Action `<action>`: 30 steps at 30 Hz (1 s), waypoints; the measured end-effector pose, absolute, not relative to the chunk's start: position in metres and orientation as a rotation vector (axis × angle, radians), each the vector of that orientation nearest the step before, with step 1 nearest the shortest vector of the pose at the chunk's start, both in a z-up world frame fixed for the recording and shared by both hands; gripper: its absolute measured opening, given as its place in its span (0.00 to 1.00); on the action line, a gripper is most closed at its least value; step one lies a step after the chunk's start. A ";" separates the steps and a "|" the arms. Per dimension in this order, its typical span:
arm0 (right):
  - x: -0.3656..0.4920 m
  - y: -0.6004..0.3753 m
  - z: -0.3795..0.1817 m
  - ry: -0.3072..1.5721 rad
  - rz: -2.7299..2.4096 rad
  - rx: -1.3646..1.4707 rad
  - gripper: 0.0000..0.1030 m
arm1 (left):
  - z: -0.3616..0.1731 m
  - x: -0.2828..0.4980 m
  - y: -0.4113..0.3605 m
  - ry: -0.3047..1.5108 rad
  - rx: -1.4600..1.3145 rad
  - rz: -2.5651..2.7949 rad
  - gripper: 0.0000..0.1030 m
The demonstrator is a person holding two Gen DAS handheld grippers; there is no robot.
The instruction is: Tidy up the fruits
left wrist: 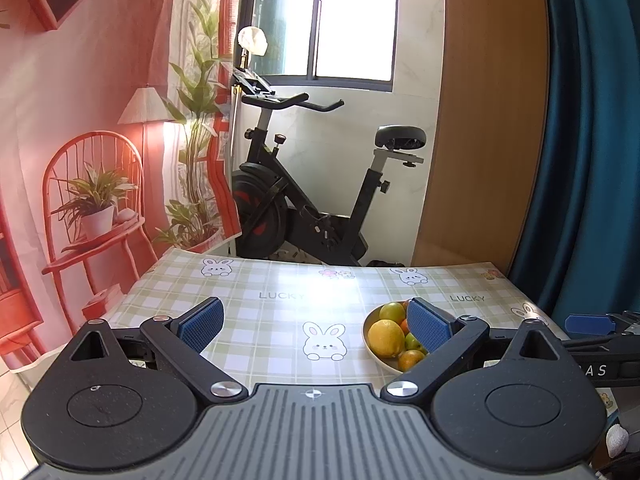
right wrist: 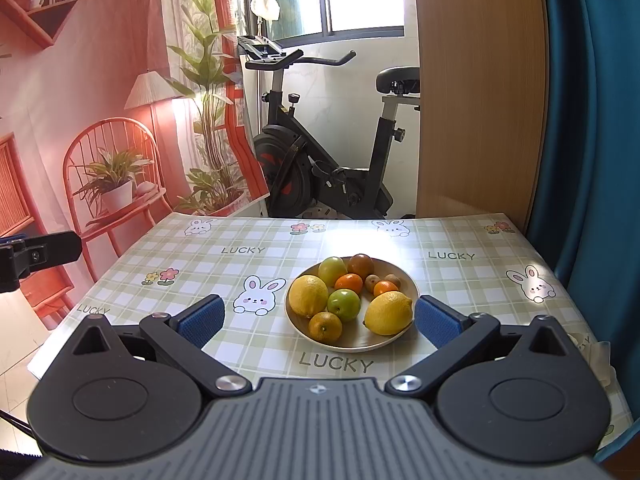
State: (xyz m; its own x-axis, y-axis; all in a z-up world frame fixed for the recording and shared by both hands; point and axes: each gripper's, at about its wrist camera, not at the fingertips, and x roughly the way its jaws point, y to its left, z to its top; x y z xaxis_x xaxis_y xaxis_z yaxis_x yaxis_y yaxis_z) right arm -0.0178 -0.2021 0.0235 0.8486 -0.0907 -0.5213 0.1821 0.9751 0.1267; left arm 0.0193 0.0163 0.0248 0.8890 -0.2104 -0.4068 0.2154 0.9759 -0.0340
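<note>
Right gripper spread wide, empty, low centre of right wrist frame; bowl of fruits sits mid-frame on checked tablecloth, just beyond fingertips; left gripper likewise wide, empty; bowl at right-of-centre behind its right finger.

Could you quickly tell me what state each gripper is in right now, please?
Left gripper: open, jaws spread wide, holding nothing.
Right gripper: open, jaws spread wide, holding nothing, facing the fruit bowl.
</note>
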 end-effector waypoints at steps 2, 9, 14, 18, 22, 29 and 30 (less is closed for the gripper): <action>-0.018 -0.202 0.024 0.539 -0.145 0.174 1.00 | 0.025 0.019 0.017 0.423 0.013 -0.223 0.97; -0.018 -0.203 0.021 0.540 -0.151 0.176 1.00 | 0.024 0.020 0.017 0.429 0.012 -0.225 0.97; -0.020 -0.205 0.019 0.543 -0.153 0.178 1.00 | 0.024 0.021 0.017 0.432 0.011 -0.226 0.97; -0.020 -0.205 0.019 0.543 -0.150 0.175 1.00 | 0.023 0.022 0.018 0.444 0.005 -0.229 0.97; -0.021 -0.203 0.018 0.541 -0.148 0.167 1.00 | 0.023 0.021 0.019 0.443 0.007 -0.231 0.97; -0.021 -0.201 0.018 0.542 -0.150 0.165 1.00 | 0.022 0.024 0.019 0.451 0.006 -0.233 0.97; -0.021 -0.201 0.018 0.542 -0.149 0.166 1.00 | 0.022 0.024 0.019 0.450 0.005 -0.233 0.97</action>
State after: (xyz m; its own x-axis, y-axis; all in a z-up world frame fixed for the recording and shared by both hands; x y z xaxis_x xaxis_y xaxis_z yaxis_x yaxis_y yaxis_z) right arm -0.0208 -0.2011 0.0178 0.8463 -0.0974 -0.5237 0.1846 0.9758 0.1168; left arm 0.0237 0.0192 0.0215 0.8742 -0.2223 -0.4318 0.2246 0.9734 -0.0464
